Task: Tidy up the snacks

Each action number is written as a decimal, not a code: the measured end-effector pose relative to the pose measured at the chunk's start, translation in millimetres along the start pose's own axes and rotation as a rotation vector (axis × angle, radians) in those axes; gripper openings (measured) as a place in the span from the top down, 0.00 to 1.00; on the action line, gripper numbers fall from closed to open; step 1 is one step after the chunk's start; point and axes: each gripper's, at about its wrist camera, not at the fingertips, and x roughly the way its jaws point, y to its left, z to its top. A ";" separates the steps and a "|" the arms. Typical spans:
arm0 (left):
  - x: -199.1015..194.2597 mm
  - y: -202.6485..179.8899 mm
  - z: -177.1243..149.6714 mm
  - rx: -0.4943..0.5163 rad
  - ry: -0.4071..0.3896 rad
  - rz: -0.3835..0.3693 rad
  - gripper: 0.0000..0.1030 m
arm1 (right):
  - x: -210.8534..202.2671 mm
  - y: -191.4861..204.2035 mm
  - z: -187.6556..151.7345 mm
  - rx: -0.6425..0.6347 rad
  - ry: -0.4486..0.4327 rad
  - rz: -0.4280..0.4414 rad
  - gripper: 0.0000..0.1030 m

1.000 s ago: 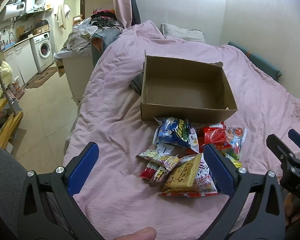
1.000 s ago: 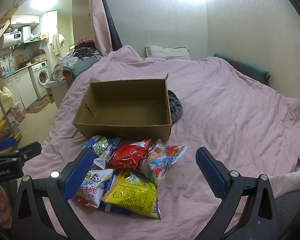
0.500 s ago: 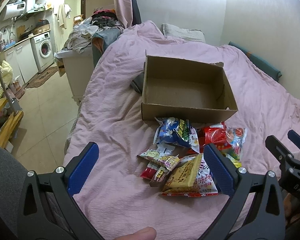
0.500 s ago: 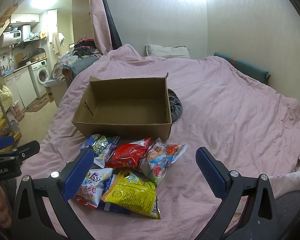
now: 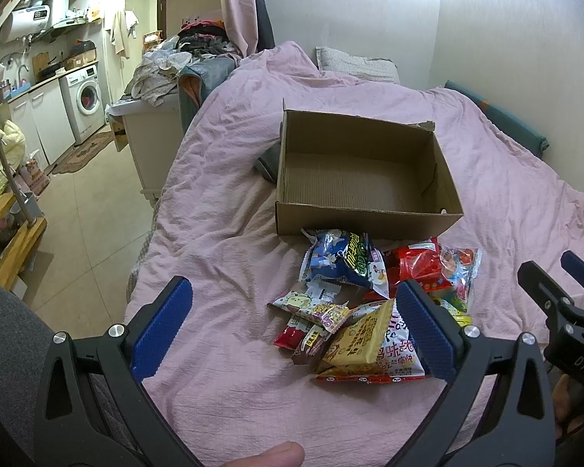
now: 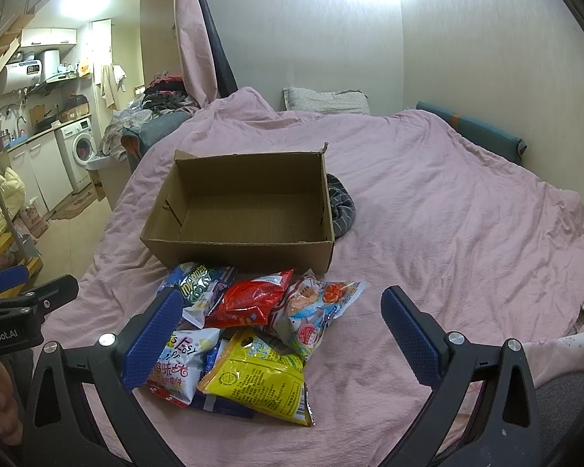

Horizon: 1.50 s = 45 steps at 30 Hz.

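An open cardboard box (image 5: 364, 216) (image 6: 237, 251) sits empty on the pink bedspread. Directly in front of it lies a pile of snack packets: a blue bag (image 5: 340, 258), a red bag (image 6: 249, 299) (image 5: 418, 266), a yellow bag (image 6: 259, 379), a tan packet (image 5: 364, 338) and a white bag with pink lettering (image 6: 179, 366). My left gripper (image 5: 292, 317) hovers open above the near left part of the pile, holding nothing. My right gripper (image 6: 280, 330) is open over the pile, with the yellow and red bags between its fingers' lines but untouched.
A dark striped cloth (image 6: 340, 204) lies against the box's far side. The bed's left edge drops to a tiled floor (image 5: 85, 210) with a white cabinet (image 5: 148, 132), piled laundry and a washing machine (image 5: 83, 99). Walls close the bed's back and right.
Both grippers have crept slightly forward toward the pile and box. Nothing has been picked up; the snacks and box lie as before.
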 end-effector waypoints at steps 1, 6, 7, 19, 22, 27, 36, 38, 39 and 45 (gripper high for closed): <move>0.0 0.0 -0.1 0.000 -0.001 0.000 0.00 | 0.1 0.0 0.1 0.000 0.000 -0.001 0.00; 0.1 0.0 0.1 0.000 0.000 0.000 0.00 | 0.0 0.1 -0.1 0.001 0.000 0.000 0.00; 0.0 -0.1 0.0 0.000 0.000 0.000 0.00 | 0.0 0.1 -0.1 0.001 -0.001 0.000 0.00; -0.1 0.1 0.0 0.001 -0.001 0.000 0.00 | 0.0 -0.1 -0.1 0.001 -0.002 0.000 0.00; 0.0 -0.3 -0.4 0.001 -0.001 0.001 0.00 | 0.1 0.1 0.0 0.001 -0.002 0.000 0.00; 0.0 -0.5 -0.6 0.002 -0.002 0.001 0.00 | 0.6 -0.1 0.0 0.001 -0.001 0.000 0.00; -0.9 0.9 0.5 0.001 0.001 0.004 0.00 | 0.0 -0.9 0.4 0.007 -0.003 0.003 0.00; -1.3 1.2 2.1 0.008 0.004 0.022 0.00 | -0.3 -4.2 3.4 0.027 -0.001 0.009 0.00; -1.4 2.5 5.1 0.015 0.012 0.031 0.00 | -0.8 -6.2 5.7 0.038 0.001 0.003 0.00; 2.3 18.2 24.0 0.004 0.065 0.090 0.00 | -6.3 -22.2 25.3 0.103 0.008 0.065 0.00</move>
